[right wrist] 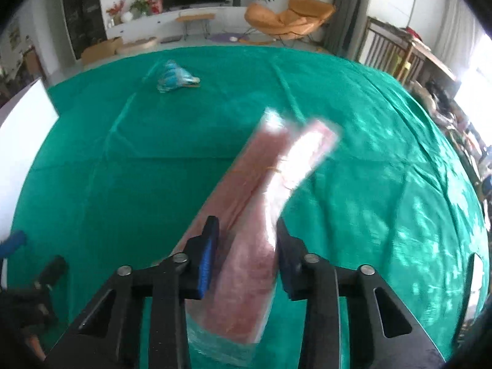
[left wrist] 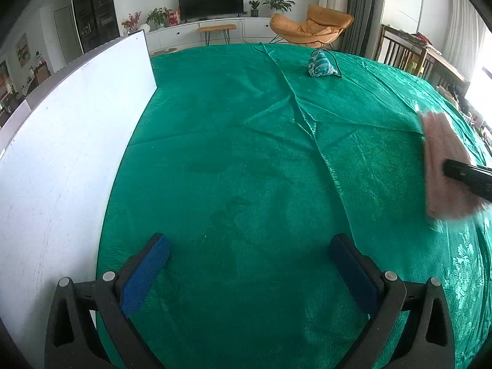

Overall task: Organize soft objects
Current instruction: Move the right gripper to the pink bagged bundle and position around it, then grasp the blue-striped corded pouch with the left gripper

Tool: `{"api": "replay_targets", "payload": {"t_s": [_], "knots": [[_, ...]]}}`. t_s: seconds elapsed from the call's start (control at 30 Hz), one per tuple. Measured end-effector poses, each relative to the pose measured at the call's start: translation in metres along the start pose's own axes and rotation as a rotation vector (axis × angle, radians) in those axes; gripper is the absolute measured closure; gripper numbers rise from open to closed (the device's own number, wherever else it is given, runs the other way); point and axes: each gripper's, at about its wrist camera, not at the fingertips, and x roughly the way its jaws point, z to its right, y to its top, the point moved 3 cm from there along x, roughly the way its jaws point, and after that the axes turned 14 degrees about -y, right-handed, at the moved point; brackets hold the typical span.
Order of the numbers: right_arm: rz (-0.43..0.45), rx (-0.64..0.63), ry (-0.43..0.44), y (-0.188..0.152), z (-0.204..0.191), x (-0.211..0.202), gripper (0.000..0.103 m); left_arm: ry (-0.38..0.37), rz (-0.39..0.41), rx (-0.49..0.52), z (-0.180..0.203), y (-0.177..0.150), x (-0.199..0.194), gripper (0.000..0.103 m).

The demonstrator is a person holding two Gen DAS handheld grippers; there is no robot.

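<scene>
- Step in hand, as I'm reading it: a carry. The right gripper [right wrist: 246,252] is clamping a pink soft pack [right wrist: 261,203], looks plastic-wrapped, and holding it lifted over the green tablecloth [right wrist: 123,169].
- Jaws are standing narrowed on the pack's near end, both pads pressing its sides; the far end is sticking out forward and blurring, so it's probably mid-motion.
- From the left wrist view the same pack [left wrist: 446,166] is showing at the far right edge, well apart from the left gripper.
- The left gripper [left wrist: 249,264] is hanging wide open over bare cloth, holding nothing, touching nothing.
- Second soft item: a blue patterned pouch [left wrist: 321,64] is lying on the far part of the cloth, well away from both grippers.
- A white board [left wrist: 77,123] is standing along the left edge of the table.
- Next move, my guess: put the pink pack down near the pouch or wherever the items are being grouped; can't tell the target spot from here.
- Needs a low, slow release, since the floppy far end is likely to swing.
</scene>
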Motion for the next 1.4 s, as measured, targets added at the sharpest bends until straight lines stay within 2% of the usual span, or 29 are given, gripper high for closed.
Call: {"api": "replay_targets", "payload": {"t_s": [0.1, 0.17, 0.2, 0.23, 0.27, 0.4, 0.43, 0.5, 0.6, 0.83, 0.9, 0.93, 1.03, 1.17, 1.3, 1.4], "knots": [[0.003, 0.032, -0.020, -0.004, 0.027, -0.002, 0.068, 0.000, 0.000, 0.000, 0.000, 0.000, 0.000, 0.000], [-0.003, 0.049, -0.004, -0.005, 0.038, -0.001, 0.063, 0.000, 0.000, 0.000, 0.000, 0.000, 0.000, 0.000], [-0.014, 0.063, 0.021, -0.005, 0.043, 0.003, 0.057, 0.000, 0.000, 0.000, 0.000, 0.000, 0.000, 0.000], [-0.028, 0.088, 0.057, -0.008, 0.047, 0.007, 0.037, 0.000, 0.000, 0.000, 0.000, 0.000, 0.000, 0.000], [-0.033, 0.107, 0.073, -0.009, 0.048, 0.010, 0.030, 0.000, 0.000, 0.000, 0.000, 0.000, 0.000, 0.000], [-0.065, 0.127, 0.097, -0.022, 0.046, 0.025, 0.031, 0.000, 0.000, 0.000, 0.000, 0.000, 0.000, 0.000], [-0.019, 0.117, 0.084, -0.025, 0.043, 0.022, 0.028, 0.000, 0.000, 0.000, 0.000, 0.000, 0.000, 0.000], [0.015, 0.087, 0.063, -0.029, 0.039, 0.021, 0.026, 0.000, 0.000, 0.000, 0.000, 0.000, 0.000, 0.000], [0.056, 0.105, 0.080, -0.034, 0.043, 0.020, 0.025, 0.001, 0.000, 0.001, 0.000, 0.000, 0.000, 0.000], [0.058, 0.097, 0.084, -0.032, 0.042, 0.022, 0.024, 0.002, -0.005, -0.004, 0.000, 0.001, 0.001, 0.000], [0.059, 0.100, 0.087, -0.032, 0.041, 0.022, 0.023, 0.004, -0.052, -0.036, 0.002, 0.007, 0.004, 0.000], [0.059, 0.101, 0.089, -0.032, 0.041, 0.022, 0.023, -0.017, -0.060, -0.051, 0.007, 0.013, 0.004, 0.000], [0.059, 0.097, 0.084, -0.032, 0.040, 0.022, 0.023, -0.098, -0.007, -0.063, 0.028, 0.042, 0.004, 0.000], [0.059, 0.096, 0.084, -0.033, 0.039, 0.021, 0.023, -0.163, -0.023, -0.054, 0.052, 0.096, 0.034, 0.000], [0.059, 0.096, 0.083, -0.033, 0.039, 0.021, 0.023, -0.166, -0.090, -0.025, 0.061, 0.154, 0.088, 0.000], [0.058, 0.096, 0.083, -0.033, 0.039, 0.021, 0.023, -0.169, -0.102, -0.076, 0.057, 0.191, 0.120, 0.001]]}}
